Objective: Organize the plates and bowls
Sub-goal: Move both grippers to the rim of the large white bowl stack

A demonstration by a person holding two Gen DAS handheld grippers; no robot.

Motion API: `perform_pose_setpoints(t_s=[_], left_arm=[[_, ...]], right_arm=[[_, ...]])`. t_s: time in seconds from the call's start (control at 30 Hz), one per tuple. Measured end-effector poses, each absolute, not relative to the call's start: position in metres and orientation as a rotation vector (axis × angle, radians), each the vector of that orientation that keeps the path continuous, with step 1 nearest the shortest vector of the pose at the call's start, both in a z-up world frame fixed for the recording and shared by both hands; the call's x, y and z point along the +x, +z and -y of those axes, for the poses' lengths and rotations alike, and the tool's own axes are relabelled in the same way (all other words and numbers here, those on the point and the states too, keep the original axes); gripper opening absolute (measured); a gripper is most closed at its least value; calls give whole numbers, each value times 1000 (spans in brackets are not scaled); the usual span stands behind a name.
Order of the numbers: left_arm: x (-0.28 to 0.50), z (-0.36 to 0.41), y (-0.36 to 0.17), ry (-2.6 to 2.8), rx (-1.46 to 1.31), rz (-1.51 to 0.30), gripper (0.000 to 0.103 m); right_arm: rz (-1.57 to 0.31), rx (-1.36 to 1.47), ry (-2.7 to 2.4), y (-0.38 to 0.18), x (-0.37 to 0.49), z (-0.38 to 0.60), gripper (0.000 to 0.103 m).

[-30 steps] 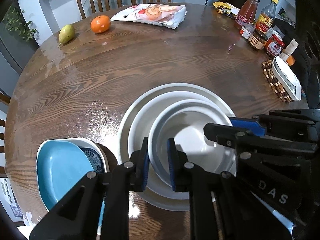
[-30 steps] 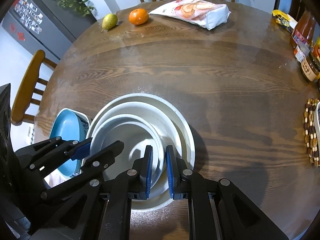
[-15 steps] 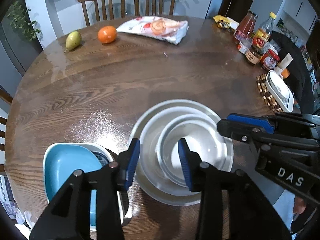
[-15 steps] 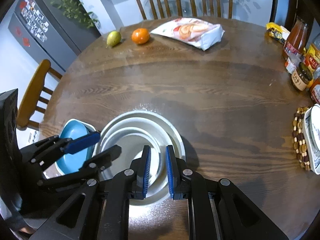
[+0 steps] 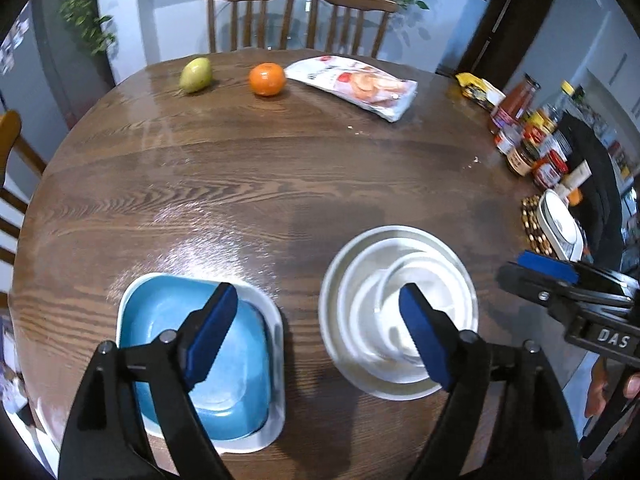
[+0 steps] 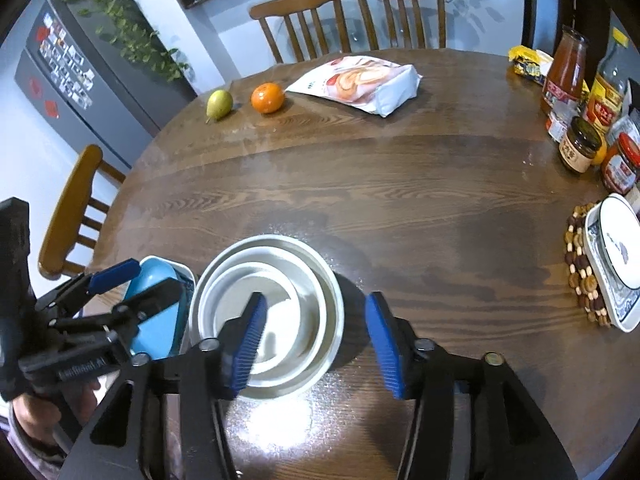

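A stack of nested white round bowls and plates [image 5: 360, 280] [image 6: 320, 276] rests on the round wooden table [image 5: 280, 168]. Left of it a blue square dish [image 5: 160, 320] [image 6: 152, 280] lies inside a white square plate [image 5: 276, 320]. My left gripper [image 5: 316, 320] hangs above the gap between the two stacks, its jaws opening with nothing between them. My right gripper [image 6: 314, 328] hovers over the white stack's right rim, jaws opening too, touching nothing. Each gripper also shows in the other's view, at the frame edge.
At the far side lie a pear [image 5: 195, 74], an orange [image 5: 267, 79] and a snack bag [image 5: 360, 84]. Jars and bottles [image 6: 576, 120] crowd the right edge, near a white rectangular dish [image 6: 616, 256] on a beaded trivet. Wooden chairs [image 6: 348, 20] ring the table.
Both grippers let go of the white stack, opened wide and rose away from it. The left one also shifted left, so the blue dish now sits under its left finger.
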State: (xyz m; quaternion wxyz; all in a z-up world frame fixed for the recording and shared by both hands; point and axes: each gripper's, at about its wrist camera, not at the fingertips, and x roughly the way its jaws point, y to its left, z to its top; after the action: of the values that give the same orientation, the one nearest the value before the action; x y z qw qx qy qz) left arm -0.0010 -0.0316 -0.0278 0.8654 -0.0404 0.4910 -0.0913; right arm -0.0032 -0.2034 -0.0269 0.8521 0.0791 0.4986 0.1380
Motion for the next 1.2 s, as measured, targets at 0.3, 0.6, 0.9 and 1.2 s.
perform_pose_setpoints(t_s=[0.3,0.6,0.9,1.2], left_arm=[[-10,2,-35,-109,-140,-1064,85],[-15,5,-48,-69,-81,-1068,85],[-10,8,-56,-73,-69,-1086,85],[-8,11,-60,-100,-77,-1115,83]], right_arm=[[-1066,241,282,-39,-10,223,59],[-1099,299,285,-61,-10,232,59],[-1117,314,282,-70,-8,233,59],[-1127,336,279,-77,-8,234,59]])
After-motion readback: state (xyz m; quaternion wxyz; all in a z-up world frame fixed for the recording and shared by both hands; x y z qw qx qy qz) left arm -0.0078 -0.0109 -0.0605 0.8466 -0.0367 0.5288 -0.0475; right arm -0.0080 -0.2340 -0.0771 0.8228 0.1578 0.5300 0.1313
